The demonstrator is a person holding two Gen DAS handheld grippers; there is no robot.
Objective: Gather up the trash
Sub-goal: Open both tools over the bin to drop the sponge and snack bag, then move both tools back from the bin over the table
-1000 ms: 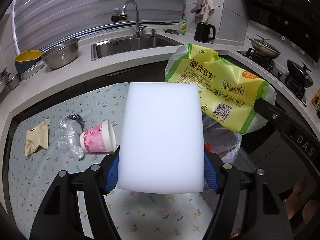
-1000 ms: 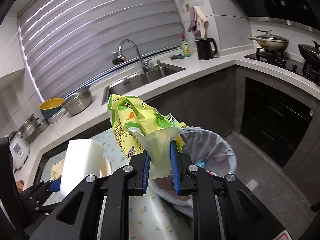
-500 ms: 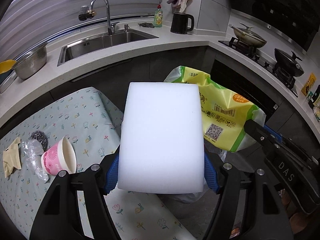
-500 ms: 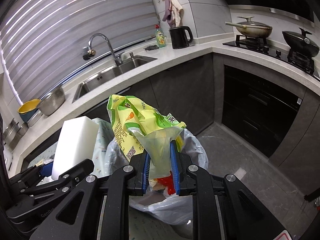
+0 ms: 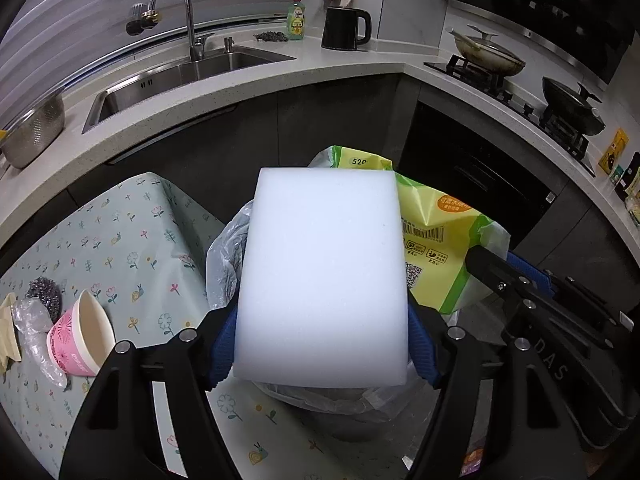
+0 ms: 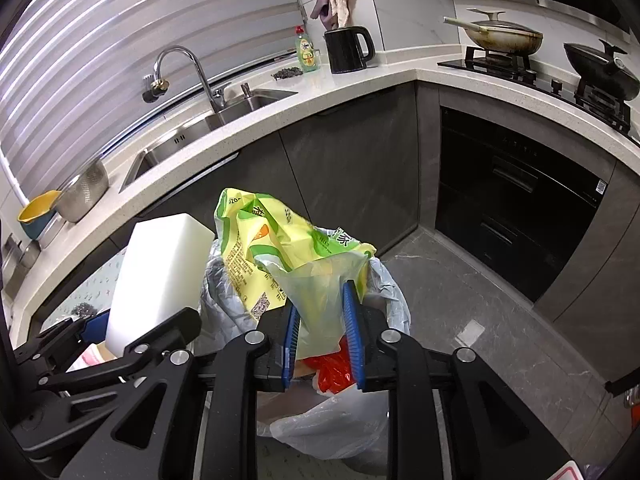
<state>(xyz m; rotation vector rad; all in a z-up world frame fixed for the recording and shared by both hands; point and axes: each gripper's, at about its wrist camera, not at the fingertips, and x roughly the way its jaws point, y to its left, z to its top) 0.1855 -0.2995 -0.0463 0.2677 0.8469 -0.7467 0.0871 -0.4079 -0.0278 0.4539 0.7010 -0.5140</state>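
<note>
My left claw (image 5: 322, 354) grips a thick white rectangular foam block (image 5: 324, 276) by its lower sides, the blue pads pressed against both flanks while the jaws are easing apart. The block stands upright above the mouth of the grey bin lined with a translucent plastic bag (image 5: 228, 256), which sits on the floor just off the bench's near corner.

My right claw (image 6: 323, 328) stands fairly narrow, its jaws opening, with the clear plastic neck of a crumpled yellow-and-green printed food packet (image 6: 280, 248) between the blue pads (whether they still press on it I cannot tell for certain, though the film looks pinched). The packet hangs over the same bin, just beside the foam block, and red wrapper scraps (image 6: 334, 372) show down inside the liner.

Farther out, on the bench with its pale floral tablecloth (image 5: 120, 240), more rubbish waits near the left edge: a pink paper cup lying on its side (image 5: 82, 340), a crumpled clear plastic wrapper (image 5: 34, 332) touching it, a steel wool scourer (image 5: 44, 296) just behind, and a beige paper scrap (image 5: 8, 332) at the very edge.
</note>
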